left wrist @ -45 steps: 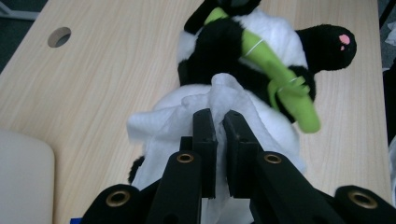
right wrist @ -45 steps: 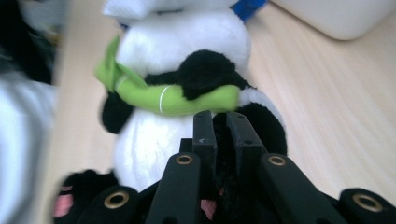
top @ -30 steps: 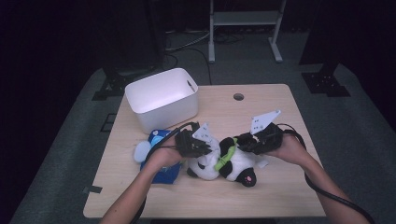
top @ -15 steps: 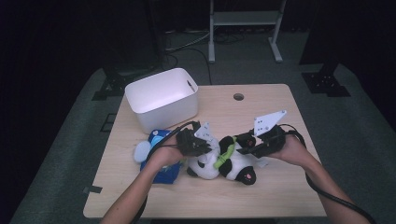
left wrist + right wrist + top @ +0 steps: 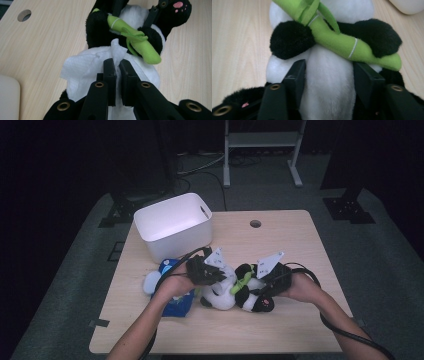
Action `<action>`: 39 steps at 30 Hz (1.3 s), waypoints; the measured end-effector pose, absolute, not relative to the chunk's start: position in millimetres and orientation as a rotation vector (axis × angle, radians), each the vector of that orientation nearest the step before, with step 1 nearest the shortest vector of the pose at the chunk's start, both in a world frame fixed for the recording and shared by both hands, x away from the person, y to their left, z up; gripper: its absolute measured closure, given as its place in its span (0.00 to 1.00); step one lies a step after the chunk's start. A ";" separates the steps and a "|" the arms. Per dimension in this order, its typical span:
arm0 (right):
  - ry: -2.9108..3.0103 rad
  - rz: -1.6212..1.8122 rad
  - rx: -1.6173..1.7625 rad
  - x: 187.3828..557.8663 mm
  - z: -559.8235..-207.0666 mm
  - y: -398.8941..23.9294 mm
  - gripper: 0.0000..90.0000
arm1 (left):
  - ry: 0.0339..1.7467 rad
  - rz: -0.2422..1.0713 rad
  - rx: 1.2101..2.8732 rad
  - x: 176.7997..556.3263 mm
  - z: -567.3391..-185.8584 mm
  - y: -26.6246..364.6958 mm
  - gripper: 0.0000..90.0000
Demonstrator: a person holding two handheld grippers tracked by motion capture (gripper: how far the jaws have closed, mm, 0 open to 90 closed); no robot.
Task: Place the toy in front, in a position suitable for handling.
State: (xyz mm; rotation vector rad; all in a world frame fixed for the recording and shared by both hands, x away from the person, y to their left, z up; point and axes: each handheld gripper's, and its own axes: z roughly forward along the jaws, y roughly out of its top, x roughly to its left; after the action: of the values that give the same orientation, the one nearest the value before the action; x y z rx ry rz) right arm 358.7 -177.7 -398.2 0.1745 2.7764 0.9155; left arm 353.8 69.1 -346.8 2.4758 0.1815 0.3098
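A: Where does the work stand? I see a panda plush (image 5: 239, 292) lying on the tabletop (image 5: 300, 330) between both hands

B: Midway, I'd judge. The left claw (image 5: 117, 65) is clenched on a white paper tissue (image 5: 82, 68), and the tissue rests against the panda's white belly just ahead of that claw's tips. It looks like wiping the toy, with the tissue already picked up and brought to the fur

A: And the right claw (image 5: 329, 75)?

B: Its jaws stand on either side of the panda's white body, below the green bamboo stick (image 5: 342, 41) the toy hugs in its black arms. They have just been opening a little, with the body between them. The fur fills the gap, yet I see no clear squeeze from the pads, so I'd call it a loose brace, not a firm grip

A: So what is left?

B: Probably the rubbing itself across the belly, then disposing of the tissue. The white bin (image 5: 172, 225) sits beyond the left claw, and nothing shows inside it from above. A blue packet (image 5: 175, 295) lies under the left hand (image 5: 172, 285), perhaps the tissue pack

A: Anything risky?

B: The thin tissue could tear or slip from the pinch if dragged hard over the fur
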 end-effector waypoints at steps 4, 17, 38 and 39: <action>2.785 0.917 0.193 357.8 -398.4 -177.7 0.72 | 0.177 0.301 2.471 352.9 -346.3 68.9 0.94; 2.869 1.031 0.160 357.3 -386.8 -190.5 0.90 | 0.097 0.217 2.406 345.2 -335.5 53.3 0.94; 2.864 1.068 0.218 368.8 -388.5 -196.6 0.88 | 0.187 0.150 2.504 333.5 -376.4 100.9 0.93; 2.863 1.070 0.218 368.9 -388.8 -196.5 0.88 | 0.181 0.140 2.506 333.0 -378.3 100.0 0.93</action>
State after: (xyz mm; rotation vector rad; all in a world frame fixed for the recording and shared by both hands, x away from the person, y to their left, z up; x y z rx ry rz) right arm 368.9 -196.5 -388.8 0.2182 2.8627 1.0695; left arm 333.0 100.0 -378.3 2.5061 0.1810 0.1405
